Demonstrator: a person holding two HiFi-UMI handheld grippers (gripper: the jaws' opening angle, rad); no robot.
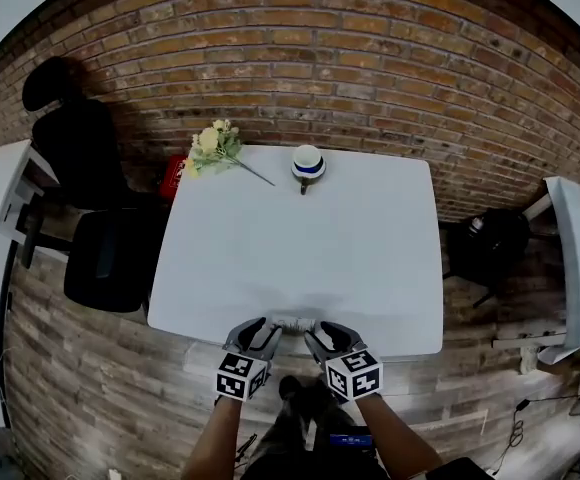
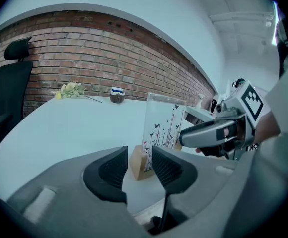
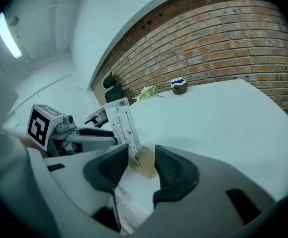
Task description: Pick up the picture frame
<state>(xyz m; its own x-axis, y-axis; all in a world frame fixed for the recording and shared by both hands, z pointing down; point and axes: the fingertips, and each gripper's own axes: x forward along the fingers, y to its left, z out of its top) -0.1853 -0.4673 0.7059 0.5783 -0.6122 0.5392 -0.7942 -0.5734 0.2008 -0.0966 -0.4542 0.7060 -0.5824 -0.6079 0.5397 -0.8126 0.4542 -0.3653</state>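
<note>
The picture frame stands at the near edge of the white table. It is a clear upright sheet printed with stems and butterflies, set in a small wooden base. My left gripper is just left of it and my right gripper just right, both aimed inward. In the left gripper view the left gripper is open, with the base just beyond the gap. In the right gripper view the frame stands beyond my right gripper, which is open too. Neither pad touches the frame.
A bunch of pale flowers and a small blue-banded cup lie at the table's far edge by the brick wall. A black office chair stands left of the table, a dark stool or bag to the right.
</note>
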